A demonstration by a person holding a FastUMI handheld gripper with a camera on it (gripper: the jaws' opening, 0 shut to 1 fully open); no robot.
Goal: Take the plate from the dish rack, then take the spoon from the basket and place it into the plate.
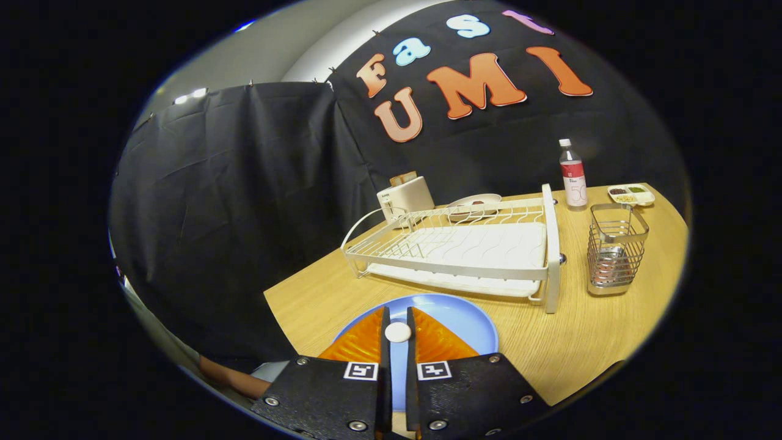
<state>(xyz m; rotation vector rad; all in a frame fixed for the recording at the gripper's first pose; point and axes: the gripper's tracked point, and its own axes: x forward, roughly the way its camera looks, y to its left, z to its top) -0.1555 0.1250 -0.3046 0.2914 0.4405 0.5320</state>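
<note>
Our fingers pinch the spoon's thin, slippery, light handle over the plate, rack at twelve.

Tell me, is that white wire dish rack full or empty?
Empty: the white wire dish rack holds no dishes. The round blue plate lies flat on the wooden table, under the gripper.

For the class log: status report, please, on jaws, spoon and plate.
Gripper jaws shut on spoon, white end showing between them. Blue plate on table directly below spoon. Dish rack and basket beyond, nothing in the way.
</note>
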